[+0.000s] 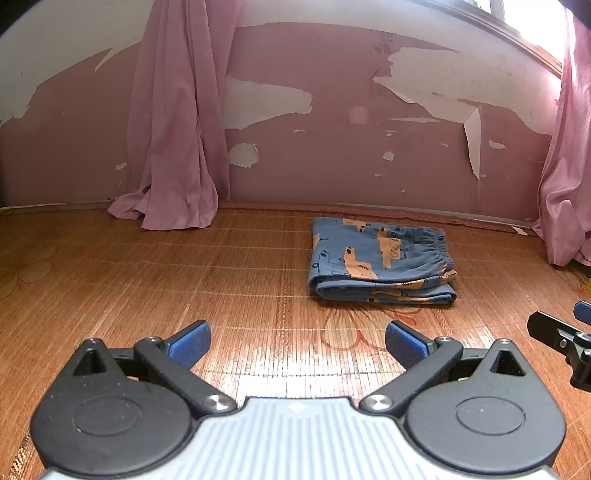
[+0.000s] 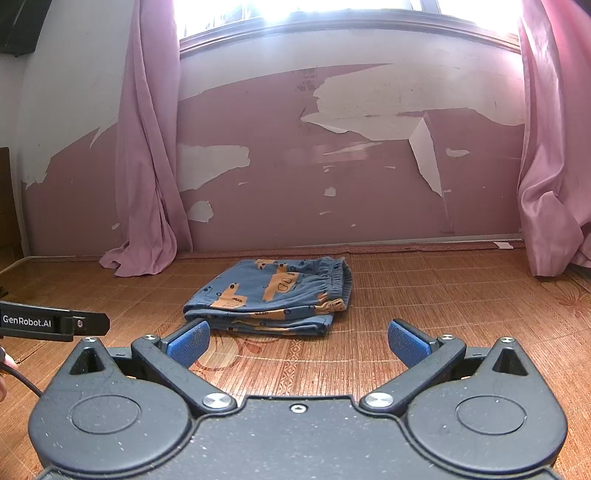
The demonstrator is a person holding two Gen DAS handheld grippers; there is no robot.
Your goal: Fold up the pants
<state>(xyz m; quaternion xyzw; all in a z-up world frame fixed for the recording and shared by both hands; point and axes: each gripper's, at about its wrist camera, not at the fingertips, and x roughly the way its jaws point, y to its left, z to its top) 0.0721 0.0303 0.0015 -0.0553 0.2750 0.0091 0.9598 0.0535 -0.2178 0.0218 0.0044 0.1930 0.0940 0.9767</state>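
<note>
- We see the pants (image 1: 382,264), blue with orange shapes, folded into a flat stack on the woven mat (image 1: 184,277), just in front of the peeling pink wall (image 1: 332,110).
- Our left gripper (image 1: 297,343) has its blue-padded fingers (image 1: 192,345) spread wide apart and holds nothing; the pants lie beyond it, well apart and off to its right.
- Our right gripper (image 2: 297,341) is likewise spread apart and empty, with the pants (image 2: 273,295) near its left finger but not touching.
- No container shows in either view.
- Only the right wrist view shows the bright window (image 2: 295,11) above the pants and the left gripper's side, lettered "GenRobot.AI".
- Only the left wrist view shows a yellow scrap at the far right edge; we cannot tell what it is.
- Pink curtains (image 1: 173,129) hang to either side of the pants.
</note>
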